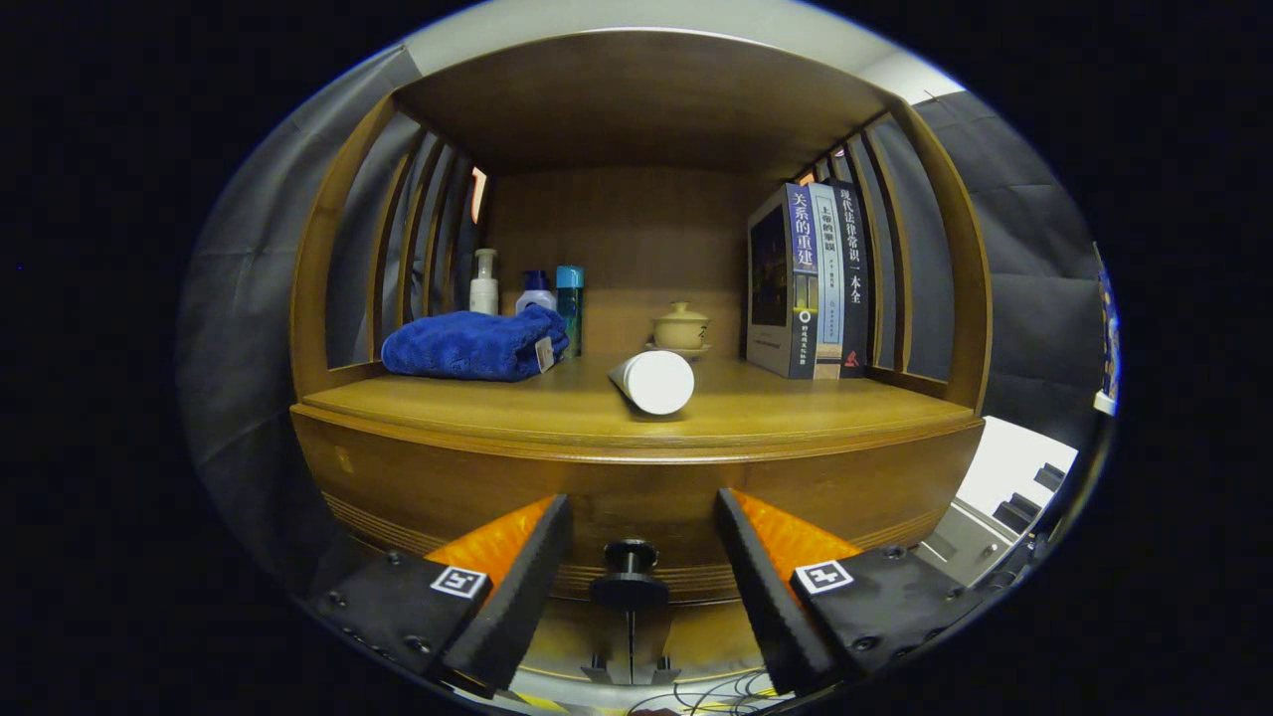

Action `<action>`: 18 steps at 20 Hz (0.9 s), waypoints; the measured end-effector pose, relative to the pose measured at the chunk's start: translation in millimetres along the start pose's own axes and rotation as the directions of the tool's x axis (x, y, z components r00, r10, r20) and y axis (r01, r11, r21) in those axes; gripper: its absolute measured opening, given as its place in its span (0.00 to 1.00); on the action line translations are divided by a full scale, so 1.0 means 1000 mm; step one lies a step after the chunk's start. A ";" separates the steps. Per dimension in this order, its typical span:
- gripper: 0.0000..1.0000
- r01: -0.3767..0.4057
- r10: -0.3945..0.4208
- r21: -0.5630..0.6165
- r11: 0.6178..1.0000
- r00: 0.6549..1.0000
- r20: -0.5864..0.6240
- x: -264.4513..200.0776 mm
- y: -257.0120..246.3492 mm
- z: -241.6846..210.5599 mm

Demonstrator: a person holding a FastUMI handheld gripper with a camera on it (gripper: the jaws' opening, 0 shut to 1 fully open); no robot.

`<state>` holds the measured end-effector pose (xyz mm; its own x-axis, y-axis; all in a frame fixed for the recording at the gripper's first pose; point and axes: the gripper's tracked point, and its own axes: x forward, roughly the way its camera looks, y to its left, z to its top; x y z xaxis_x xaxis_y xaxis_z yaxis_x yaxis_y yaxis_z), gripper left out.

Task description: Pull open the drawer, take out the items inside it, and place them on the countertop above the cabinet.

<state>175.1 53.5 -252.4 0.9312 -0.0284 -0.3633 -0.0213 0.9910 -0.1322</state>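
The tongs (642, 545) gape wide at lower centre, holding nothing, facing the closed drawer (636, 497) under the wooden worktop (796, 413). On the worktop lie a blue towel (472, 345) at left, a white tube (654, 381) at centre, and books (808, 281) at right, with grey cloth walls around the cabinet.

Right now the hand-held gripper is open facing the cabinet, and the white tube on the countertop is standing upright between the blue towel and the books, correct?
Not quite. In the gripper view the white tube lies on its side on the countertop, its round end facing the camera. The rest holds: the hand-held gripper is open, the tube between the blue towel and the books.
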 end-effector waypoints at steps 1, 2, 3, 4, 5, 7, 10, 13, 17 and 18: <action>0.97 -0.003 0.002 0.012 1.000 0.999 0.035 -0.003 -0.002 0.014; 0.97 -0.004 0.003 0.018 1.000 0.998 0.062 -0.009 -0.005 0.027; 0.97 -0.004 0.003 0.018 1.000 0.996 0.089 -0.020 -0.009 0.046; 0.97 -0.008 0.006 0.019 1.000 0.994 0.109 -0.032 -0.012 0.062; 0.97 -0.023 0.019 0.025 0.999 0.991 0.131 -0.046 -0.012 0.077; 0.97 -0.052 0.048 0.022 0.998 0.986 0.158 -0.075 -0.013 0.105; 0.97 -0.109 0.109 -0.014 0.994 0.977 0.184 -0.115 -0.009 0.137; 0.97 -0.199 0.192 0.018 0.980 0.962 0.193 -0.147 -0.002 0.157; 0.97 -0.176 0.169 0.005 0.984 0.954 0.247 -0.180 -0.026 0.193; 0.97 -0.149 0.147 -0.011 0.989 0.954 0.262 -0.186 -0.033 0.199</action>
<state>75.5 51.8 3.3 0.9805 0.1525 -0.1243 -0.1638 0.9827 -0.0865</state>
